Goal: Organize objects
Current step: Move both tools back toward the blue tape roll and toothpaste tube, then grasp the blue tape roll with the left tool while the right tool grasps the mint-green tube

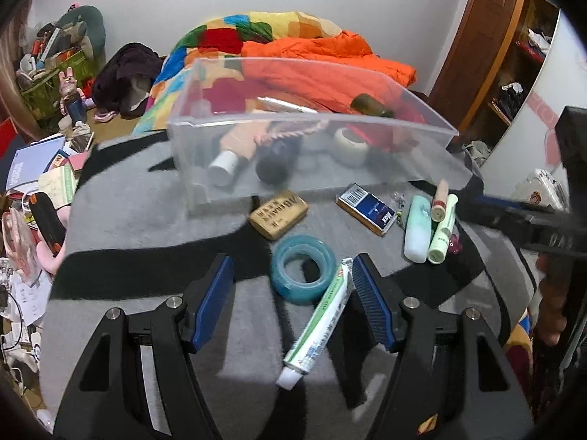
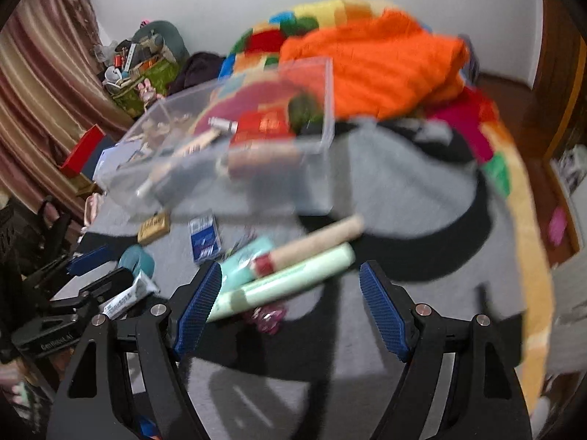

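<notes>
Two handheld grippers work over a grey-and-black blanket (image 1: 139, 220) on a cluttered bed, where loose toiletries wait to go into a clear plastic bin (image 1: 293, 135) that already holds several items. The left gripper (image 1: 293, 293) hovers with its jaws spread wide and nothing between the pads, directly above a toothpaste tube (image 1: 319, 324). The tube lies in front of the bin, cap (image 1: 290, 377) pointing back toward the gripper, crimped tail against a roll of blue-green tape (image 1: 303, 267). Its long axis runs nearly along the fingers, tilted slightly right, rather than across them, and its tail rests just beside the right-hand pad; in my judgement the wrist would need to turn so the jaws close across the tube's narrow width. The right gripper (image 2: 290, 304) is likewise open and holding nothing. It is aimed at a cluster in front of the bin's right end: a pale green tube (image 2: 286, 282), a beige stick with a red band (image 2: 312, 244) and a mint-coloured case (image 2: 245, 256), all lying crosswise to its fingers. That view is motion-blurred, so finer contact cannot be told. A tan bar (image 1: 279, 214) and a blue box (image 1: 367, 209) lie just in front of the bin's near wall. The left gripper is the nearer one to the toothpaste.
</notes>
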`<state>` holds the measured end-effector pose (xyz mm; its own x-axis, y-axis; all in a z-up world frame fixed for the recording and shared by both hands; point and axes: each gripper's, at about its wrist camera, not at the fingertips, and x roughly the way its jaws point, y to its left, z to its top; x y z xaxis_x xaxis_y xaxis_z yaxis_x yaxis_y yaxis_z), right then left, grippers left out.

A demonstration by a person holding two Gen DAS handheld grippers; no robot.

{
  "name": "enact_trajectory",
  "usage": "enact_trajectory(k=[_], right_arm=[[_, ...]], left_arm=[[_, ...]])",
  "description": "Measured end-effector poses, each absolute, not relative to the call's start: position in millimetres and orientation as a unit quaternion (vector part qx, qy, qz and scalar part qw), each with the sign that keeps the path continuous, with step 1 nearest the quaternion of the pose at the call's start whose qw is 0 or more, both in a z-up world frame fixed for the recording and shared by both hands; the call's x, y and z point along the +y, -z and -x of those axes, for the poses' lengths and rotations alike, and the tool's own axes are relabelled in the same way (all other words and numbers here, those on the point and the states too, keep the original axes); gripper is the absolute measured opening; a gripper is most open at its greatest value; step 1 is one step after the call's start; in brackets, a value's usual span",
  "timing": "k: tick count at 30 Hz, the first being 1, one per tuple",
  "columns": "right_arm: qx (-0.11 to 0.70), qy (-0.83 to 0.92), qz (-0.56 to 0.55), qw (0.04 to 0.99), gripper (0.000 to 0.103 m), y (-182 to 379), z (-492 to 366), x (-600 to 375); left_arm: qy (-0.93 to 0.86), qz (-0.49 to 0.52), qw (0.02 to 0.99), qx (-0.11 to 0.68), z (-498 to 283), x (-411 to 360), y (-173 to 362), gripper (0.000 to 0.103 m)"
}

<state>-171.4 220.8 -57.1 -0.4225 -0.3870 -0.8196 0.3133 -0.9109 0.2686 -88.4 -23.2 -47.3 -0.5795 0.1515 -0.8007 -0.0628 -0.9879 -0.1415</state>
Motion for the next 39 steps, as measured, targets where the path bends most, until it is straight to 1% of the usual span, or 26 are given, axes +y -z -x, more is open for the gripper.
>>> enact_trajectory(k=[7,8,9,10,12,13,14,15,17,20,21,23,25,26,27,28,29,30,33,35,37,39], right_arm=[[-0.041,0.838,-0.505,0.205,0.075,75.8,163.1,211.4],[-0.042,0.838,-0.503,0.206,0.072,75.5,162.4,213.2],[-0.044,0.839,-0.502,0.206,0.067,75.1,162.5,214.8],[-0.046,0.839,-0.501,0.208,0.065,74.5,162.3,218.1],[-0.05,0.838,-0.502,0.21,0.055,74.5,163.1,222.8],[-0.053,0.838,-0.501,0.208,0.053,74.0,162.8,227.7],[-0.047,0.84,-0.502,0.199,0.044,74.2,162.4,232.3],[-0.035,0.841,-0.505,0.189,0.031,75.8,162.8,235.2],[-0.023,0.844,-0.503,0.185,0.019,77.1,162.5,241.1],[-0.036,0.837,-0.512,0.19,0.019,75.4,162.4,249.8],[-0.044,0.835,-0.515,0.191,0.024,74.0,162.9,251.5],[-0.067,0.83,-0.518,0.195,0.024,72.4,164.9,253.2],[-0.088,0.823,-0.523,0.201,0.027,72.7,168.9,249.6],[-0.098,0.821,-0.525,0.203,0.033,72.9,171.6,247.1],[-0.105,0.819,-0.525,0.204,0.042,73.3,172.4,244.4],[-0.109,0.82,-0.524,0.203,0.047,73.6,174.1,239.9],[-0.106,0.823,-0.522,0.197,0.054,74.1,175.5,234.5],[-0.097,0.826,-0.521,0.189,0.058,74.9,176.8,228.7],[-0.058,0.839,-0.512,0.175,0.061,75.8,175.6,211.7],[-0.032,0.848,-0.501,0.17,0.061,76.1,172.0,204.3],[-0.024,0.85,-0.498,0.172,0.06,76.8,170.6,204.9],[-0.028,0.851,-0.496,0.171,0.049,76.0,169.6,210.4]], left_arm=[[-0.886,0.457,0.06,-0.047,93.2,-17.4,58.3,0.067],[-0.887,0.456,0.06,-0.051,92.8,-18.6,58.5,0.067],[-0.887,0.455,0.061,-0.055,93.2,-20.3,58.8,0.066],[-0.886,0.455,0.061,-0.063,93.0,-23.4,58.7,0.065],[-0.886,0.453,0.062,-0.077,93.4,-29.8,57.6,0.065],[-0.887,0.452,0.059,-0.08,93.3,-32.3,56.8,0.064],[-0.887,0.45,0.057,-0.084,92.9,-35.7,56.1,0.063],[-0.888,0.449,0.056,-0.085,92.5,-37.5,55.6,0.063],[-0.888,0.448,0.054,-0.09,91.8,-41.8,55.1,0.063],[-0.886,0.451,0.054,-0.093,92.3,-43.5,56.3,0.062],[-0.886,0.45,0.054,-0.093,92.5,-43.0,56.5,0.06],[-0.886,0.452,0.053,-0.089,95.3,-40.2,57.9,0.058],[-0.886,0.453,0.051,-0.089,98.8,-37.2,60.5,0.057],[-0.887,0.451,0.049,-0.087,99.6,-35.6,60.8,0.057],[-0.888,0.45,0.047,-0.081,100.6,-33.2,60.9,0.052],[-0.889,0.449,0.048,-0.074,101.3,-30.7,61.2,0.045],[-0.89,0.448,0.05,-0.07,101.8,-28.5,61.4,0.042],[-0.89,0.447,0.053,-0.069,101.8,-27.1,61.4,0.04],[-0.893,0.443,0.051,-0.061,99.4,-25.0,60.5,0.039],[-0.894,0.441,0.051,-0.064,97.4,-26.7,59.1,0.039],[-0.897,0.435,0.049,-0.067,93.4,-30.0,55.1,0.039],[-0.9,0.428,0.045,-0.067,89.3,-32.8,50.5,0.039]])
